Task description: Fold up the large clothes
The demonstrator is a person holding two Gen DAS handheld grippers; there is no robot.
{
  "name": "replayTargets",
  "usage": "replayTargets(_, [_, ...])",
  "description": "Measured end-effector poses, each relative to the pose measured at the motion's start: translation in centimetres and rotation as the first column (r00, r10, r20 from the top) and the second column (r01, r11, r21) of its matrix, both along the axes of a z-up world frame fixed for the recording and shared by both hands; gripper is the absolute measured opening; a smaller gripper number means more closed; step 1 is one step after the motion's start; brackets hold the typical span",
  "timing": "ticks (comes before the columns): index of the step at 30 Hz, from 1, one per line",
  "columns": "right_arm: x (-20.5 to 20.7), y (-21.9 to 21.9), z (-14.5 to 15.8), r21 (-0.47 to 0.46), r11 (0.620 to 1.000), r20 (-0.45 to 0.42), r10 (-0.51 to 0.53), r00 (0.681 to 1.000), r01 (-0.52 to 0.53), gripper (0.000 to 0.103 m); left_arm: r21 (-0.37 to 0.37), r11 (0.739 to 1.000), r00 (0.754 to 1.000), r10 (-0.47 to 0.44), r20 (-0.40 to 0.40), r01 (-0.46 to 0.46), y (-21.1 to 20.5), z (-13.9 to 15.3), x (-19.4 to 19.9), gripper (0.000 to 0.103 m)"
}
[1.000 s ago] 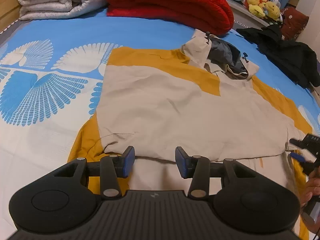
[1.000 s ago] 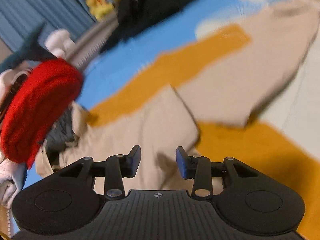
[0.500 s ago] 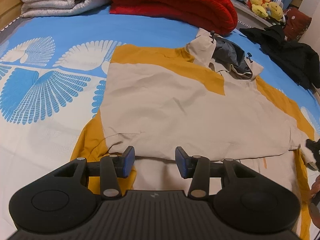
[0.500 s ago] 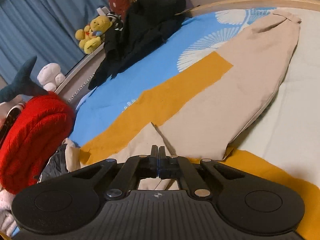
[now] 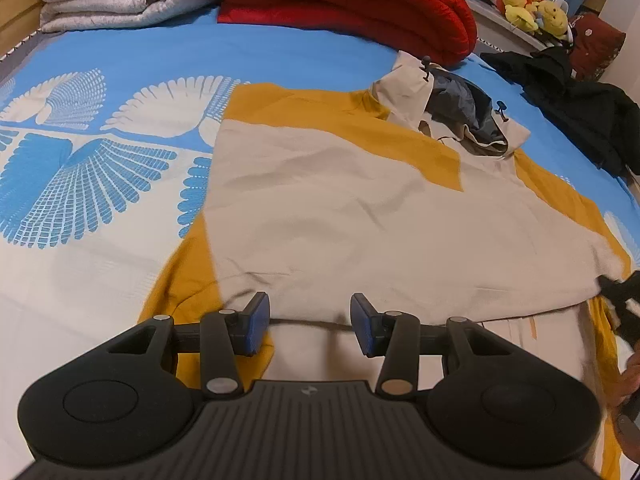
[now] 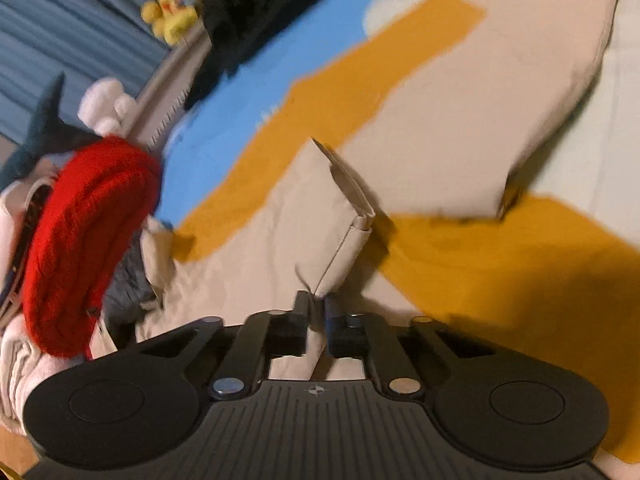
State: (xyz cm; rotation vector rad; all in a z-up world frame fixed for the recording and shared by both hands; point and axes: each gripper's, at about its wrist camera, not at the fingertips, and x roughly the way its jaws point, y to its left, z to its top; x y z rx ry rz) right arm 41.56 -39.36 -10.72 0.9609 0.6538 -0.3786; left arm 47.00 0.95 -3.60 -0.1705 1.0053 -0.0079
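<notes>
Meanwhile the right claw (image 6: 317, 306) pinches the jacket's (image 5: 360, 208) cuff (image 6: 348, 236); the left claw (image 5: 310, 322) gapes above its hem.

The left gripper (image 5: 310, 322) hovers level with its jaws spread wide and nothing between them. The right gripper (image 6: 317, 312) has its jaws nearly closed, pinching a lifted fold of cloth. The right hand (image 5: 629, 384) shows at the left view's edge.
</notes>
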Motion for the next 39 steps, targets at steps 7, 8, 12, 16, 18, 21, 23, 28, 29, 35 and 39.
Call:
replayTargets(7, [-0.4, 1.1, 2.3, -0.17, 0.982, -0.072, -0.096, 0.993, 0.083, 0.019, 0.005, 1.0, 1.0, 0.002, -0.004, -0.002, 0.1, -0.3, 0.3, 0.049])
replayTargets(8, [-0.6, 1.2, 2.3, -0.206, 0.973, -0.091, -0.124, 0.988, 0.104, 0.019, 0.006, 1.0, 1.0, 0.002, -0.005, -0.002, 0.1, -0.4, 0.3, 0.049])
replayTargets(12, [-0.8, 1.9, 3.4, -0.309, 0.942, -0.046, -0.151, 0.987, 0.129, 0.022, 0.004, 1.0, 1.0, 0.002, -0.004, -0.002, 0.2, -0.3, 0.3, 0.049])
replayTargets(16, [1.6, 2.2, 2.0, -0.194, 0.977, 0.004, 0.091, 0.996, -0.088, 0.048, 0.002, 1.0, 1.0, -0.002, -0.004, 0.002, 0.2, -0.3, 0.3, 0.049])
replayTargets(18, [2.9, 2.1, -0.2, -0.098, 0.978, -0.128, 0.172, 0.977, -0.185, 0.044, 0.001, 1.0, 1.0, 0.0, -0.005, 0.0, 0.1, -0.3, 0.3, 0.049])
replayTargets(21, [2.4, 1.6, -0.3, -0.089, 0.983, -0.139, 0.149, 0.979, -0.162, 0.039, -0.006, 1.0, 1.0, 0.0, -0.001, 0.0, 0.0, -0.1, 0.2, 0.049])
replayTargets(23, [2.2, 1.4, 0.9, -0.114, 0.979, -0.107, 0.155, 0.982, -0.167, 0.041, -0.006, 1.0, 1.0, -0.01, 0.004, 0.01, -0.3, 0.1, 0.1, 0.049])
replayTargets(28, [0.0, 0.2, 4.1, -0.269, 0.95, -0.017, 0.163, 0.986, -0.161, 0.05, -0.007, 1.0, 1.0, -0.026, 0.011, 0.026, -0.7, 0.4, -0.5, 0.049])
replayTargets(29, [-0.2, -0.4, 4.5, -0.292, 0.943, -0.008, 0.164, 0.986, -0.159, 0.05, -0.006, 1.0, 1.0, -0.029, 0.012, 0.029, -0.8, 0.5, -0.6, 0.049])
replayTargets(35, [-2.3, -5.9, 7.0, -0.408, 0.908, 0.016, 0.113, 0.994, -0.096, 0.05, 0.022, 0.998, 0.998, -0.055, 0.014, 0.054, -1.5, 0.4, -1.2, 0.049])
replayTargets(39, [-4.3, -10.5, 6.9, -0.475, 0.879, -0.012, 0.03, 0.999, -0.032, 0.05, 0.039, 0.997, 0.998, -0.064, 0.018, 0.064, -1.8, 0.3, -1.4, 0.049])
